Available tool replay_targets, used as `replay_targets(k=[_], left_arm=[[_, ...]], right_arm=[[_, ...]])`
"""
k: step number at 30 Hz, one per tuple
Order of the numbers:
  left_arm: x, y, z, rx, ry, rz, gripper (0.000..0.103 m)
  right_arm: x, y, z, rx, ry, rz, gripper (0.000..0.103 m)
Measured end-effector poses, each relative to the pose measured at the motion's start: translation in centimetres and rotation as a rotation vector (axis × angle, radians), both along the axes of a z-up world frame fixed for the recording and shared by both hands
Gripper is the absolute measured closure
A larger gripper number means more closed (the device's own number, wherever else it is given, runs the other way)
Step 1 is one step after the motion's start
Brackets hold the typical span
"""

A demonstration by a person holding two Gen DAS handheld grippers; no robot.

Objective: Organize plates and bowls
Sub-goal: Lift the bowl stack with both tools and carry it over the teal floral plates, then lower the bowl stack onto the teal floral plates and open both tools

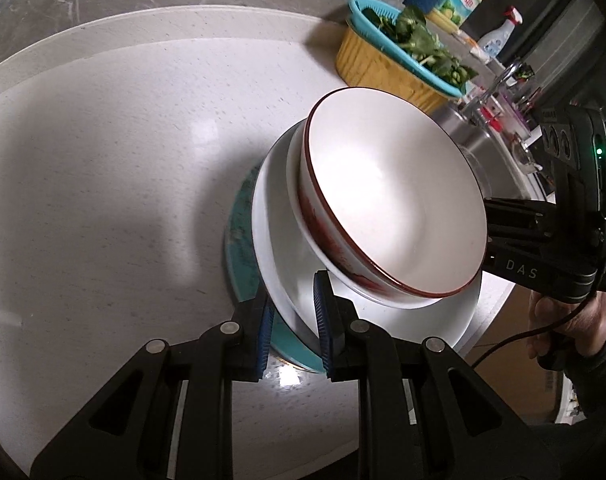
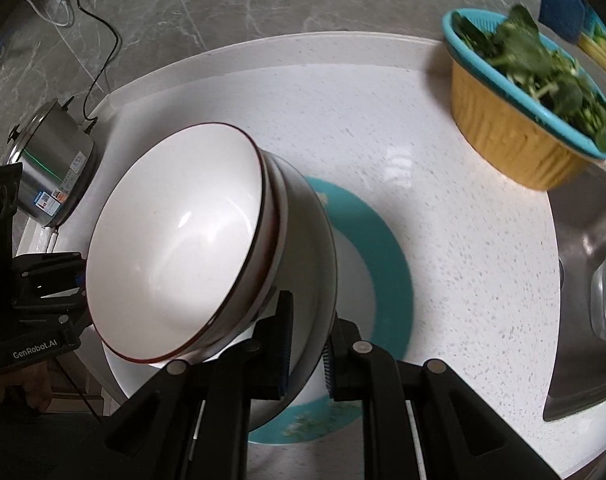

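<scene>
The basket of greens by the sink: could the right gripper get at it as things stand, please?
Probably not yet. The right gripper is shut on the white plate carrying the red-rimmed bowl, shared with the left gripper. The countertop towards the basket looks open.

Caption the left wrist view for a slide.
Both grippers, left and right, carry a stack of plates and bowls over the counter.

Black left tool (image 1: 293,330) with ribbed blue pads, silver pivot screws, black right tool (image 2: 307,346) alike
</scene>
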State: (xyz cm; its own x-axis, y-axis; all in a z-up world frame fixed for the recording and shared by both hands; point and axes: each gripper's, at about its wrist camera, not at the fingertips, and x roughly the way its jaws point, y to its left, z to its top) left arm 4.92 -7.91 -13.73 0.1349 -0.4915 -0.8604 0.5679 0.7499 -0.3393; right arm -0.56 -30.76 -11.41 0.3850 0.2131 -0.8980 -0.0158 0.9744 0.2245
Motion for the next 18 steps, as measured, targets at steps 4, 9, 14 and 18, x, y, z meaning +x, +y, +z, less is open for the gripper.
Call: replay_targets(k=[4,9,14,18], left_arm=[[-0.6,-1.6,-1.4,0.028,0.004,-0.001,0.086],[-0.9,-3.2,-2.6,0.043,0.001,-0.003,0.086],[-0.6,-4.4,-3.1,0.054,-0.009,0.004,0.086],[-0.4,-4.3,-2.8,0.050,-0.019,0.019,0.086]], right_arm=[[-0.6,-1.4,-1.1,0.006,0.006,-0.003,0.088],[-1.1,-2.2,-1.8,0.015,0.003,-0.012,0.088],[-1.4,-2.8,-2.6,0.024,0.001,-0.012,0.088],[-1.7,-2.8,-3.0,0.019,-0.001,-0.006,0.088]])
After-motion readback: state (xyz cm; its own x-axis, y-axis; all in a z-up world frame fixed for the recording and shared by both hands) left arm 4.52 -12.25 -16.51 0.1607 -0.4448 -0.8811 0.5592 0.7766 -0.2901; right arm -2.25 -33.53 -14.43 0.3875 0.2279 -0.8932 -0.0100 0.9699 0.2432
